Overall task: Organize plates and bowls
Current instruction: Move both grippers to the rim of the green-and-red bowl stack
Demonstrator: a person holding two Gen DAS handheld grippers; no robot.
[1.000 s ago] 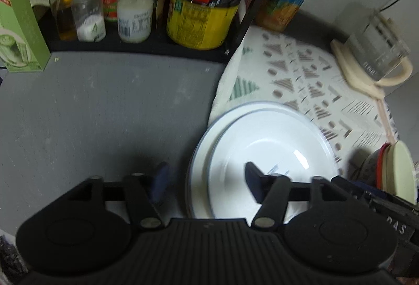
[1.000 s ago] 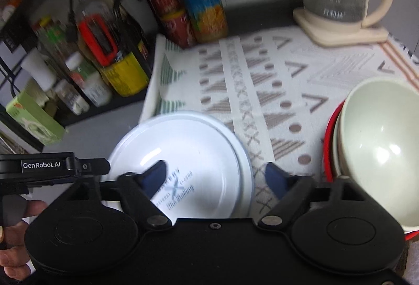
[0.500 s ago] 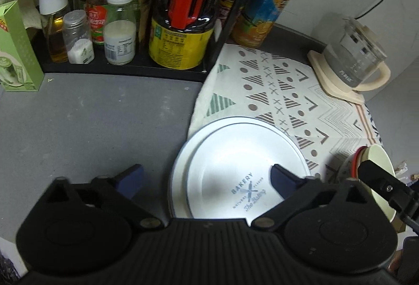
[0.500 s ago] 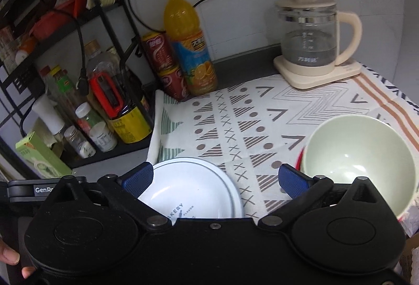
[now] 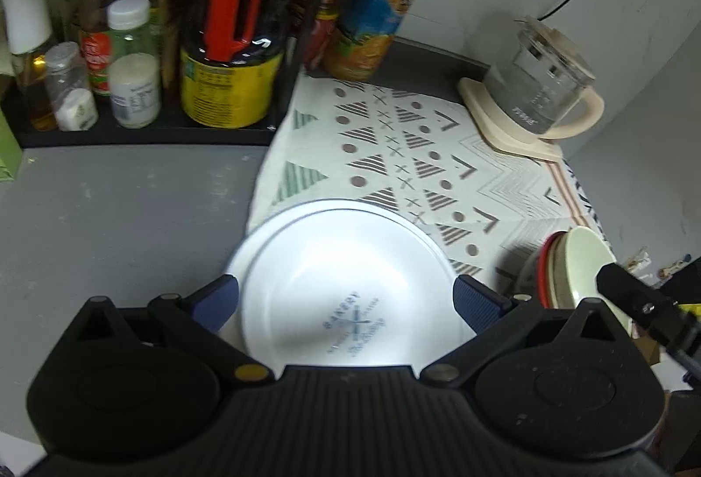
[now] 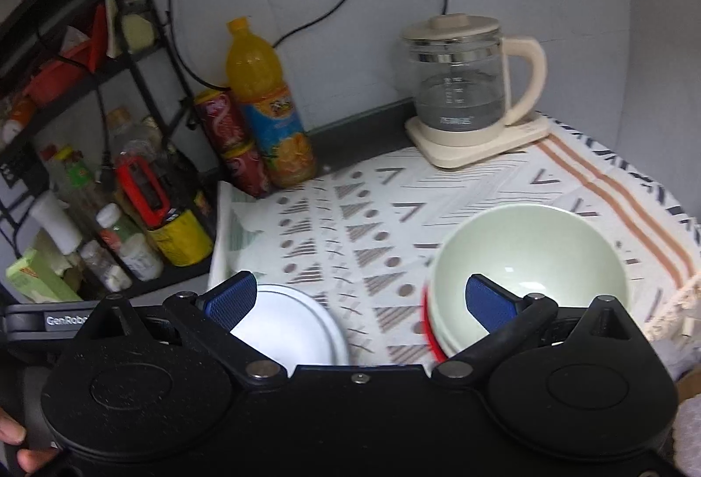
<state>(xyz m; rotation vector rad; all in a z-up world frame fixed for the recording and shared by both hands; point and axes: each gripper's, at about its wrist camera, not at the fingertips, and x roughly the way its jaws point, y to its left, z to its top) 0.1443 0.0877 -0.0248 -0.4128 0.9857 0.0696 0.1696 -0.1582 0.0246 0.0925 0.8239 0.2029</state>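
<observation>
Grey counter (image 5: 109, 223) fills left-centre of the left wrist view; patterned cloth (image 5: 438, 170) covers its right part, running to the right edge; black rack (image 6: 131, 61) w/ bottles & jars fills upper left of the right wrist view. Glass kettle (image 6: 464, 91) sits on its cream base, upper right in both views — on the cloth's far corner; orange juice bottle (image 6: 267, 104) stands top centre, red cans (image 6: 228, 139) just beside it.

White plates (image 5: 350, 293) — a stack, one nested in another — lie lower centre of the left view, on the cloth's near-left edge. Pale green bowl (image 6: 530, 258) sits in a red-rimmed stack, right of centre in the right view, apart from the plates.

Left gripper (image 5: 346, 302): jaws have just been opening, spread wide above the plates, gripping nothing; right gripper (image 6: 359, 297): likewise just opening, wide, empty, blue pads over plate edge & bowl.
</observation>
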